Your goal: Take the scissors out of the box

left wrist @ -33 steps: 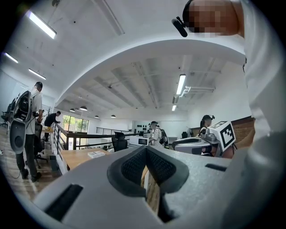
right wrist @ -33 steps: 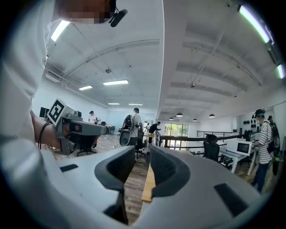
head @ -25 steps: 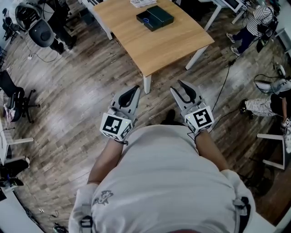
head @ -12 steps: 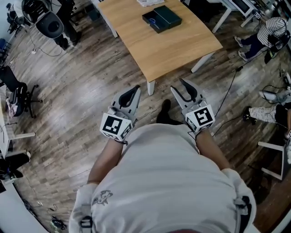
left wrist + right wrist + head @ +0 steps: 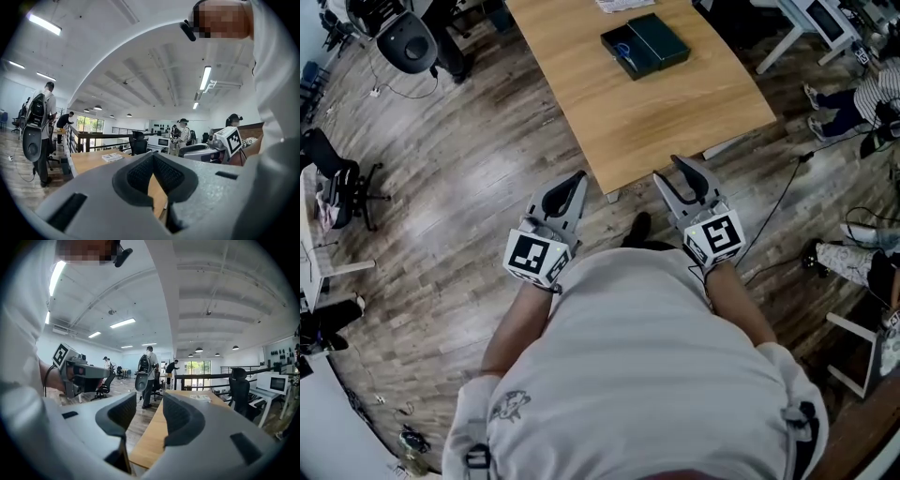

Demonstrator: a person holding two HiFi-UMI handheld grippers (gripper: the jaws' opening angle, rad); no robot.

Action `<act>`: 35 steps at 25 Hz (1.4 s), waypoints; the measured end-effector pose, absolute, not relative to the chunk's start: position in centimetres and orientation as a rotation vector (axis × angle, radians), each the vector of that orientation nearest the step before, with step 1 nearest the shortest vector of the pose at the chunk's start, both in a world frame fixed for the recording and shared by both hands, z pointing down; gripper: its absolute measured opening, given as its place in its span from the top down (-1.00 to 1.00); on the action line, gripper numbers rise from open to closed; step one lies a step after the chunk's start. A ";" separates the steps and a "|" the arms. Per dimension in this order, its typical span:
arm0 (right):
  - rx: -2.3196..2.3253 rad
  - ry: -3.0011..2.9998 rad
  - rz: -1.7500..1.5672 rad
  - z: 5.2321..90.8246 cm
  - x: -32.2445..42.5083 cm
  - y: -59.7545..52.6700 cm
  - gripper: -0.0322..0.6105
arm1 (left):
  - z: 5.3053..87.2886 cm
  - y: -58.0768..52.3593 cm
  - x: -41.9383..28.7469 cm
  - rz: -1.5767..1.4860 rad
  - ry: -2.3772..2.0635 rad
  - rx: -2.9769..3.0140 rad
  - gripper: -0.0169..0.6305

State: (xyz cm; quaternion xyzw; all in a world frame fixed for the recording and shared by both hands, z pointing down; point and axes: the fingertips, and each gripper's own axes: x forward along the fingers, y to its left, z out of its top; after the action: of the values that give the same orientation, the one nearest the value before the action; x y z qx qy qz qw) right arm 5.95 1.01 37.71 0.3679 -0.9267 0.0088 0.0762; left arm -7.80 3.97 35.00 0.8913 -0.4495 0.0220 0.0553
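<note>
A dark flat box point(image 5: 654, 39) lies on the far part of a light wooden table point(image 5: 675, 108). Scissors with blue handles point(image 5: 623, 50) lie in its left half. Both grippers are held level near the table's near corner, well short of the box. My left gripper point(image 5: 577, 178) point(image 5: 153, 157) is shut, its pads meeting at the tip with nothing in them. My right gripper point(image 5: 667, 169) point(image 5: 150, 401) is open and empty; its jaws have just been opening wider. The box is not visible in either gripper view, only the tabletop point(image 5: 154, 437).
Papers point(image 5: 623, 5) lie at the table's far edge. Office chairs point(image 5: 408, 37) and a dark chair point(image 5: 333, 187) stand on the wooden floor at left. A cable point(image 5: 769, 202) runs along the floor at right, near seated people point(image 5: 881, 94). A person with a backpack point(image 5: 147, 366) stands beside the table.
The person has stepped toward the table: table and box have slid nearer in the head view. Both grippers now reach the table's near corner. The right jaws stand slightly wider.
</note>
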 end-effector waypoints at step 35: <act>1.059 -2.668 0.232 43.2 7.0 -20.9 0.34 | 39.0 -19.4 -3.7 0.158 -1.186 2.687 0.93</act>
State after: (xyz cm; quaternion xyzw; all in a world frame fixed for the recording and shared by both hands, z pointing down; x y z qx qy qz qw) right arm 6.99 -20.92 43.16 0.3646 -0.9185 0.0798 0.1304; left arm -3.71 -19.37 38.99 0.9089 -0.4012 0.0536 0.0998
